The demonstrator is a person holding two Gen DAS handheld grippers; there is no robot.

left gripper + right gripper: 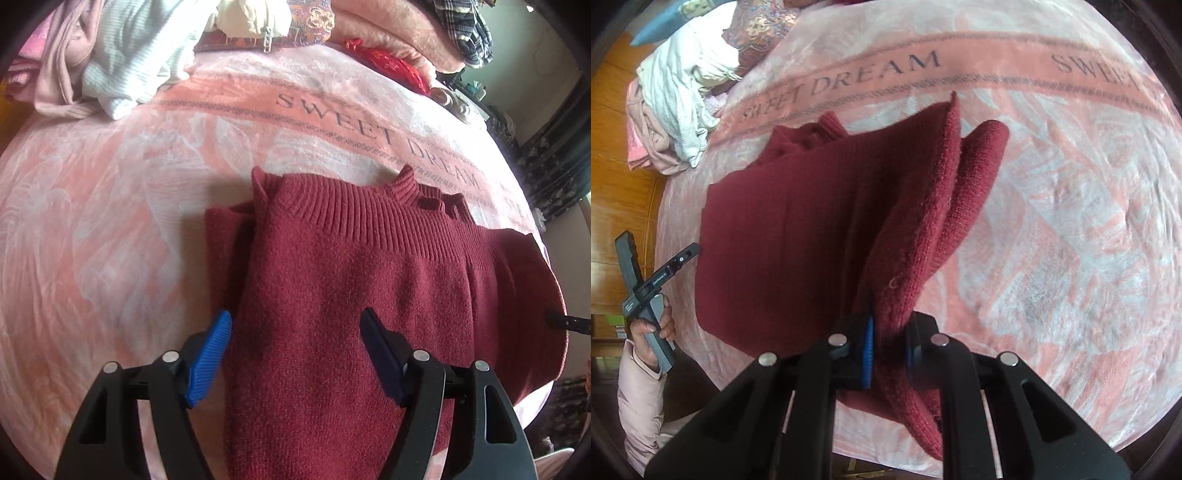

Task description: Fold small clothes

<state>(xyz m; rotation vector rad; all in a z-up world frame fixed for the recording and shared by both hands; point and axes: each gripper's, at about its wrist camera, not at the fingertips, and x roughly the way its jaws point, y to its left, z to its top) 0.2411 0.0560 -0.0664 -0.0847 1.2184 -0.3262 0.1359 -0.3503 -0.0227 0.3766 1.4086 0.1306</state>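
The right gripper (pixel 889 345) has its jaws pinched on a doubled edge of the dark red sweater (pixel 798 236); knit fabric fills the gap between the blue pads, and two raised folds of it stand up and run away from the jaw tips. The left gripper (pixel 295 332) has its jaws spread wide with nothing gripped; the sweater (pixel 369 295) lies flat just beyond and beneath the tips, its ribbed collar (pixel 354 206) at the far end, ahead of the jaws. One blue pad sits over the sweater's near side edge, where a folded-in strip of fabric shows; the darker pad sits over the middle of the body. The sweater rests on a pink blanket (pixel 110 221) printed with lettering. In the right wrist view the person's hand (pixel 652 328) holds the left tool off to one side of the sweater, apart from the fabric. Judged state of the task: one side appears already turned in, and the opposite side is lifted by the right jaws, apparently for folding across the body. The cross fold, the lengthwise fold and final flattening appear still to remain. A heap of other clothes (pixel 110 55) lies well beyond the jaws at the far edge of the blanket, not neatly stacked; whether these await folding cannot be told.
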